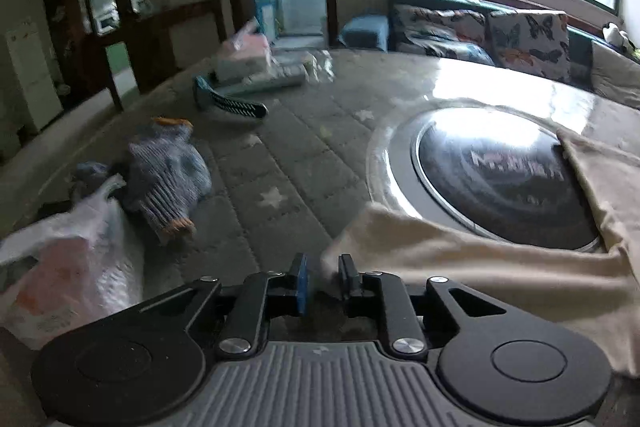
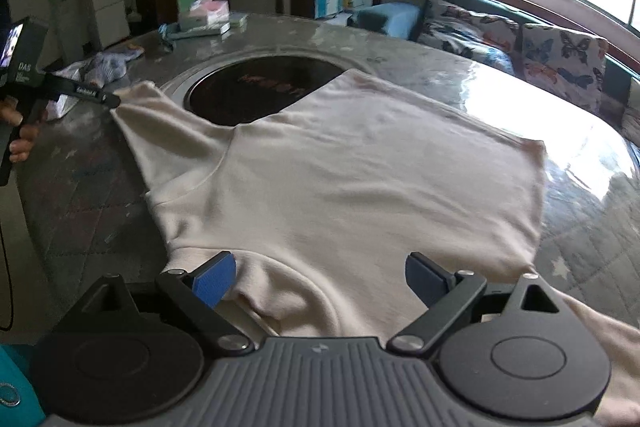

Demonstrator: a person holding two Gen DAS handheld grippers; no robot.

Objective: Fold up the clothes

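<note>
A cream long-sleeved shirt [image 2: 360,171] lies spread flat on the round table. Its left sleeve [image 2: 160,131] stretches out toward the left. My left gripper [image 1: 323,277] is shut on the end of that sleeve [image 1: 460,259]; it also shows in the right wrist view [image 2: 112,99], held by a hand at the sleeve's tip. My right gripper [image 2: 320,279] is open, its blue pads [image 2: 214,281] spread just above the near shoulder and collar area of the shirt.
A dark round hob [image 2: 264,91] is set into the table's middle, partly under the shirt. A blue knitted garment [image 1: 168,175], a white plastic bag [image 1: 68,267], a comb [image 1: 236,105] and boxes [image 1: 248,59] lie at the left and far side. A sofa with butterfly cushions [image 2: 560,63] stands behind.
</note>
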